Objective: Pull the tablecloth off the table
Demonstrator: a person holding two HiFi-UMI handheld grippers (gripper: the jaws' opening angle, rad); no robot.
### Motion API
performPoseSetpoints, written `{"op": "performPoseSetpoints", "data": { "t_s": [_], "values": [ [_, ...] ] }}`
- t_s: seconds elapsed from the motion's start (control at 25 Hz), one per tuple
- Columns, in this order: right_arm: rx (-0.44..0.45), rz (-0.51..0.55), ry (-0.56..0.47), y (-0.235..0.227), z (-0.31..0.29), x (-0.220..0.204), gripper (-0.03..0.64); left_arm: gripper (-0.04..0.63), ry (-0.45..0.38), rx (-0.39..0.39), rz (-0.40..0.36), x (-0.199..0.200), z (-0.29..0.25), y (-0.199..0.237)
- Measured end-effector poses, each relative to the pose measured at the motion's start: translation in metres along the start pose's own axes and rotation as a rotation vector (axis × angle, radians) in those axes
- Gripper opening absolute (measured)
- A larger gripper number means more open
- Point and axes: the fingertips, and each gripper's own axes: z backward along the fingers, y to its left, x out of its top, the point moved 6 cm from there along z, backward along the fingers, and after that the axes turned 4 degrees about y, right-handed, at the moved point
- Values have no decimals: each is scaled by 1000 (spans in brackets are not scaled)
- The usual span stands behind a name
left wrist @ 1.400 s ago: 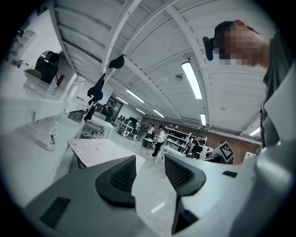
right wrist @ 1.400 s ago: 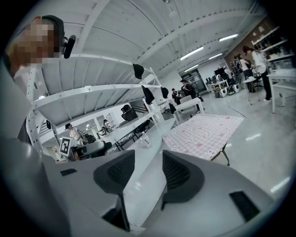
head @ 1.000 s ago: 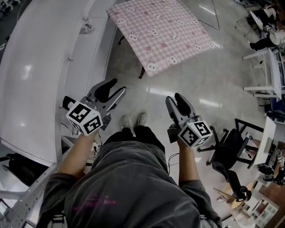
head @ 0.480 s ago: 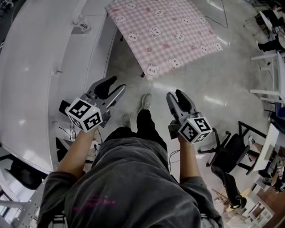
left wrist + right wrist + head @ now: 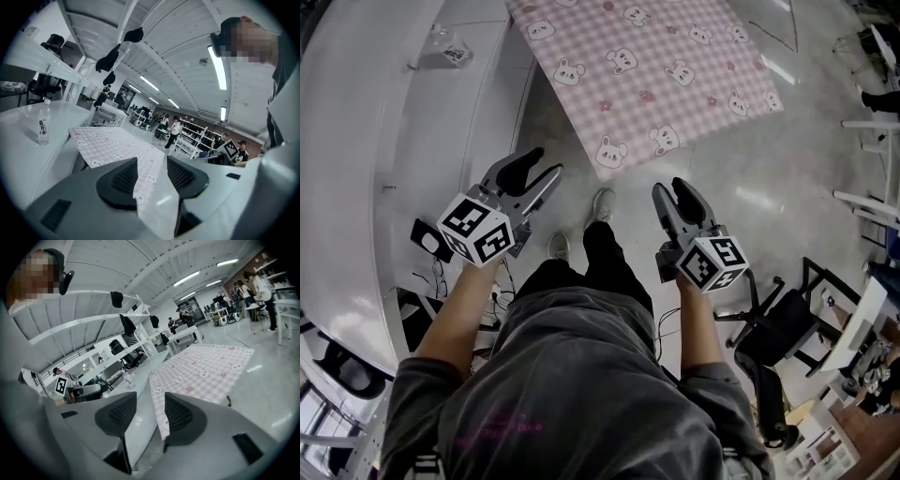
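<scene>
Covering a table at twelve o'clock in the head view, the pink checked tablecloth [image 5: 647, 75] with bear prints lies flat, its near corner reaching out over the glossy grey floor [image 5: 769, 187]. A curved white counter [image 5: 356, 150] runs from nine to eleven o'clock and bears a water bottle [image 5: 441, 42]. A black office chair [image 5: 778, 328] sits at four o'clock. Both tongs are released: the left gripper [image 5: 536, 169] and right gripper [image 5: 673, 192] hover short of the cloth, jaws apart on nothing. The cloth hides the tabletop, and its far edge is cut off.
</scene>
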Motion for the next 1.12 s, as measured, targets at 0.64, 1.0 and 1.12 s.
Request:
{"op": "performPoseSetpoints", "data": {
  "t_s": [0.64,1.0,1.12],
  "values": [
    [-72,-122,109,-113,-70,-15,170,196,124,86,106,-38,-91,73],
    [-111,-176,181,-161,-106,-50,170,196,185,123,186,-84,-129,119],
    [-135,-186,194,-173,-112,-56,170,196,205,129,193,-93,-138,128]
  ]
}}
